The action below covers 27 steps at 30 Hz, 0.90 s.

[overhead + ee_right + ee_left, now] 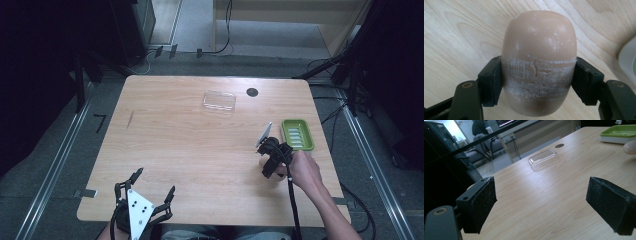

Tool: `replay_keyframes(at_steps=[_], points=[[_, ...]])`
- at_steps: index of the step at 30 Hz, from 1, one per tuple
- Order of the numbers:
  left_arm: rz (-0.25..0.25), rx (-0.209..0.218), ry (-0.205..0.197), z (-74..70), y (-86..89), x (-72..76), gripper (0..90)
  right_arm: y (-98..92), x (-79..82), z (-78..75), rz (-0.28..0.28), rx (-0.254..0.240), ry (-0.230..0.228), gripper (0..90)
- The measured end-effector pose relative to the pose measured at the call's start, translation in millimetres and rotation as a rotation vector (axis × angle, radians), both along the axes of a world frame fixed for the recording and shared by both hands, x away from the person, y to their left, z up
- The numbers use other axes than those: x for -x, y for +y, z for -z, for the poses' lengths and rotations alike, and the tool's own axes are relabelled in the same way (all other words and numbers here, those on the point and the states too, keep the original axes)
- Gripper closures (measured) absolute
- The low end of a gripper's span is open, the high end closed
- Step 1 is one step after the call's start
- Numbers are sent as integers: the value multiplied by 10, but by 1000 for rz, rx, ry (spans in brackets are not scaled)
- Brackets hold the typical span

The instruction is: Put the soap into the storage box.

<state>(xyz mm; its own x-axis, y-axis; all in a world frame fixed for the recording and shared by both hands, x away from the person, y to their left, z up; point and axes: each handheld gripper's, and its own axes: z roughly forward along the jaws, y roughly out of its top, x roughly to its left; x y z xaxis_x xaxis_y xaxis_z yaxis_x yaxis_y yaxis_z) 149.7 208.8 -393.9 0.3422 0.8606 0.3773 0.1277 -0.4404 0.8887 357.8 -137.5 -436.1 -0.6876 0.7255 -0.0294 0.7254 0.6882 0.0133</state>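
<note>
One tan soap bar (539, 62) is clamped between the jaws of the right gripper (270, 156), just beside one green soap dish (298, 134), in which nothing can be seen. The left gripper (150, 192) is spread wide, nothing held. One clear lid (219, 100) lies well apart on the table (190, 150).

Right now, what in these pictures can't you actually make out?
- Soap bar: its underside, hidden by its own bulk in the right gripper view.
- Green soap dish: cut off by the left gripper view's edge.
- Right gripper: its jaws too small and dark in the high view.
</note>
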Motion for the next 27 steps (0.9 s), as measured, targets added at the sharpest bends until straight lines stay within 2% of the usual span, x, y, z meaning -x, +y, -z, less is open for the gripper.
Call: replay_keyframes(at_steps=[6,27], points=[[0,2,-1,1,-7,-1,99,-136,-20,1,25,10,3,336],[2,3,-1,2,-9,-5,99,-369,-15,-90,67,24,5,337]])
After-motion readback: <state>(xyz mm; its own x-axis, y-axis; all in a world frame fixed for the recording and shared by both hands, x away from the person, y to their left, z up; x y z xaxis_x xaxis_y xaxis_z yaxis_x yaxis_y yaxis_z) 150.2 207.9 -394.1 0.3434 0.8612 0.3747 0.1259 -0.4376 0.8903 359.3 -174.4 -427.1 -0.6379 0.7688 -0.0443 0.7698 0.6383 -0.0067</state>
